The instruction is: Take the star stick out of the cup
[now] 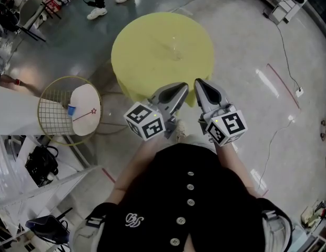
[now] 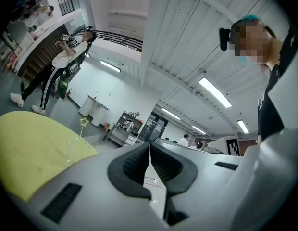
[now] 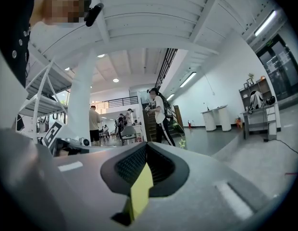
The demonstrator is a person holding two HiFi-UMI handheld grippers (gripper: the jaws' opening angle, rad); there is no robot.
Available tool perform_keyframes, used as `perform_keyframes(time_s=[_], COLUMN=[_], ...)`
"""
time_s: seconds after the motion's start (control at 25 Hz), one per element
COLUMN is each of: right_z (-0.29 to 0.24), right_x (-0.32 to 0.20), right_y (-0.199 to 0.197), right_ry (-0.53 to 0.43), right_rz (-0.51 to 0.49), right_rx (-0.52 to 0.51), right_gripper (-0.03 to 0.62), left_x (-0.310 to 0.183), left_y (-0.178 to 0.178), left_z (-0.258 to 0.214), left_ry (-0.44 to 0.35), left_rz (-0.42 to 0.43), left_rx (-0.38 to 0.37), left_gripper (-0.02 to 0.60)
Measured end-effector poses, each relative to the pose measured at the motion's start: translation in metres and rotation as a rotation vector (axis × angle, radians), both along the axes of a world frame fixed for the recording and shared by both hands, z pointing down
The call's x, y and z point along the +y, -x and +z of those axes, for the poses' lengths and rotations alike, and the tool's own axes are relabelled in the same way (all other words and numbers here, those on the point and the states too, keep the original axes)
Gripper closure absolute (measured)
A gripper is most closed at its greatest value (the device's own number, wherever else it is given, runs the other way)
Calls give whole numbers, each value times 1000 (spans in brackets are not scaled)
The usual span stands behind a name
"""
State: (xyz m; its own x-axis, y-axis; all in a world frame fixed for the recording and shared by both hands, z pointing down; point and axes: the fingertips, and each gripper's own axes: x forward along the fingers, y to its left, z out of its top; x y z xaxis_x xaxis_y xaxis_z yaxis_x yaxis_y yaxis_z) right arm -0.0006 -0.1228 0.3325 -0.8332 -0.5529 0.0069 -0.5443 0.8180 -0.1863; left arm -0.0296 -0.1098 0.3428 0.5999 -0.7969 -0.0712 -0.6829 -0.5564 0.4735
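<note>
A clear cup point(image 1: 175, 50) stands near the middle of the round yellow table point(image 1: 136, 46); in the head view the stick in it is too faint to make out. In the left gripper view the cup point(image 2: 76, 147) holds a thin stick topped by a pale yellow star point(image 2: 83, 121), upright, far ahead and to the left. The star point(image 3: 181, 142) also peeks over the right jaws. My left gripper point(image 1: 183, 86) point(image 2: 150, 148) and right gripper point(image 1: 199, 83) point(image 3: 147, 148) are side by side at the table's near edge, both shut and empty, well short of the cup.
A gold wire side table point(image 1: 53, 112) stands left of me, carrying a white disc point(image 1: 85, 109), a red star stick point(image 1: 84, 114) and a small blue object point(image 1: 71, 109). People stand beyond the table point(image 1: 100, 4). Cables run over the floor point(image 1: 286, 56) on the right.
</note>
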Motion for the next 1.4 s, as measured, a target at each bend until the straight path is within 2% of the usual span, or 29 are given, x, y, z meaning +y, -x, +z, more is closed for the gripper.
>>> perform_keyframes(time_s=[0.4, 0.6, 0.8, 1.08, 1.4], right_z=[8, 12, 21, 26, 31], right_x=[-60, -78, -79, -83, -99], right_y=[-6, -9, 0, 9, 15], right_ry=[3, 18, 47, 72, 93], right_rz=[-49, -70, -92, -115, -77], right_rx=[5, -1, 5, -10, -10], right_gripper=[591, 591, 591, 591, 591], left_x=[-59, -78, -84, -85, -98], left_y=[-1, -3, 8, 9, 21], left_z=[13, 17, 21, 30, 29], left_ry=[29, 32, 49, 83, 92], left_rz=[-68, -75, -100, -93, -74], left_rx=[-2, -31, -21, -44, -36], left_gripper=[563, 563, 563, 563, 563])
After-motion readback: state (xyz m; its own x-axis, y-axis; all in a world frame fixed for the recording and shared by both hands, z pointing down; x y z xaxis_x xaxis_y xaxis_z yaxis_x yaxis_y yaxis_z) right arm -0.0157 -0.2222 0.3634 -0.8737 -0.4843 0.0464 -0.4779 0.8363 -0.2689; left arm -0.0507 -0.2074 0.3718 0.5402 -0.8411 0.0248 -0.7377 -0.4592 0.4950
